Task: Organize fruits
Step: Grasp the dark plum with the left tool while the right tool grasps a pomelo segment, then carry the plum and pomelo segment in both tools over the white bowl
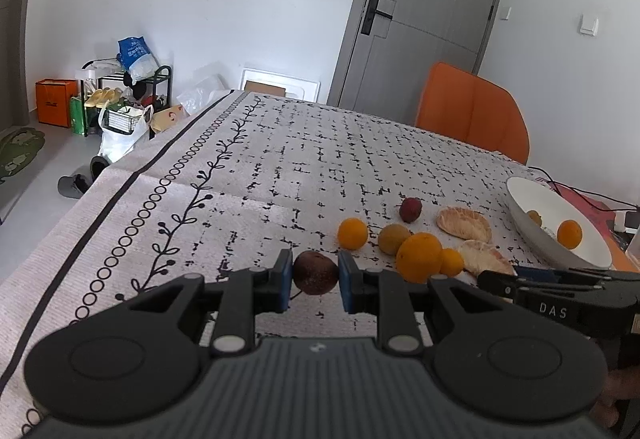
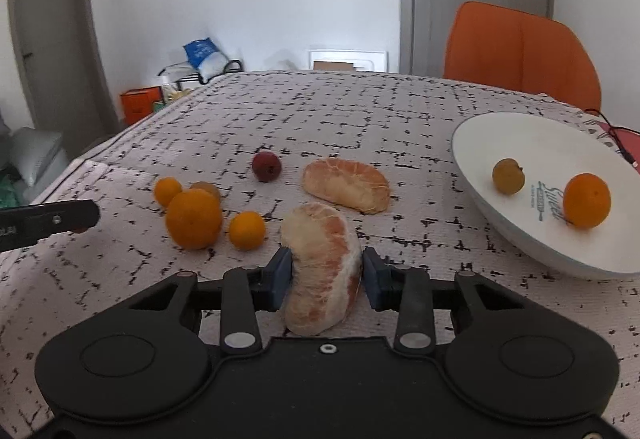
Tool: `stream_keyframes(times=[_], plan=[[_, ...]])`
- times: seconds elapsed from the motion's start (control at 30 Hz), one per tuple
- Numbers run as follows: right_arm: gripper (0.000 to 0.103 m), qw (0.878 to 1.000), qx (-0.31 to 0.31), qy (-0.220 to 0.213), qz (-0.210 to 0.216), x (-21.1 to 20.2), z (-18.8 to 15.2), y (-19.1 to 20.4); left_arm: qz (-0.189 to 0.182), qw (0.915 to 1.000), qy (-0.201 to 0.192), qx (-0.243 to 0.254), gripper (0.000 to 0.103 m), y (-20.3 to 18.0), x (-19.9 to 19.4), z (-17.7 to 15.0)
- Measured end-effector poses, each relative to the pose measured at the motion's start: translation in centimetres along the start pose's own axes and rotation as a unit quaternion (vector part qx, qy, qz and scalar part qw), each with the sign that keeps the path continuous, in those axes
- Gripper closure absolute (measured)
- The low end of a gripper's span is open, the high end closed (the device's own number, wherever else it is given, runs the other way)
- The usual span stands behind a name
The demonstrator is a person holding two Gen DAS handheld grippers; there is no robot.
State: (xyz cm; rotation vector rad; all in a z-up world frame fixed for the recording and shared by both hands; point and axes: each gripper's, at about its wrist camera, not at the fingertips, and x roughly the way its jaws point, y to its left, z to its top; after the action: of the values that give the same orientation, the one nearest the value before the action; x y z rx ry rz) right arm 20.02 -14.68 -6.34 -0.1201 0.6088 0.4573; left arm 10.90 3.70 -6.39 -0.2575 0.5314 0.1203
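While both claws are sitting on fruit, these lines are tracking the moment

Step in hand: the pick-up stage of sorting is looking to be under way on both sides, with most of the fruit lying loose on the table (image 1: pixel 248 167) and only two pieces resting in the white bowl (image 2: pixel 532 143)

Left claw (image 1: pixel 315 273): it is gripping a dark brown round fruit (image 1: pixel 315 273), the blue pads pressing on each side, narrow

Right claw (image 2: pixel 323 271): it is nipping a peeled citrus segment (image 2: pixel 320 267) across its middle, the pads appearing to touch both flanks; no earlier view is given to compare

Next move: each hand is probably needing to lift clear and carry rightward to the bowl, with a light squeeze on the soft segment so it is not bruising

Loose fruit: a large orange (image 2: pixel 194 219), several small oranges, a red fruit (image 2: pixel 266 166) and a second segment (image 2: pixel 346 185) are waiting nearby

Surface: a pale woven cloth with broken black lines is covering the table

Room: an orange chair (image 2: pixel 520 51), a grey door (image 1: pixel 428 7) and a cluttered rack (image 1: pixel 124 91) are standing behind
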Motion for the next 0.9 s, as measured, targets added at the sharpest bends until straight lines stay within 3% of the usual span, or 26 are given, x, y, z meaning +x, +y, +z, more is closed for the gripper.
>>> stream_keyframes(times=[0.23,0.9], plan=[[0.068,0.999,0.025,-0.020,0.008,-1.8,-0.1,-1.2,-0.011,0.9999,-0.006,0.010,0.080,-1.1,-0.4,0.3],[0.068,0.994,0.051,-0.095,-0.025,-7.5,1.4,-5.1,-0.059,0.9967,-0.027,0.048,0.080,-6.6,-0.5,2.1]])
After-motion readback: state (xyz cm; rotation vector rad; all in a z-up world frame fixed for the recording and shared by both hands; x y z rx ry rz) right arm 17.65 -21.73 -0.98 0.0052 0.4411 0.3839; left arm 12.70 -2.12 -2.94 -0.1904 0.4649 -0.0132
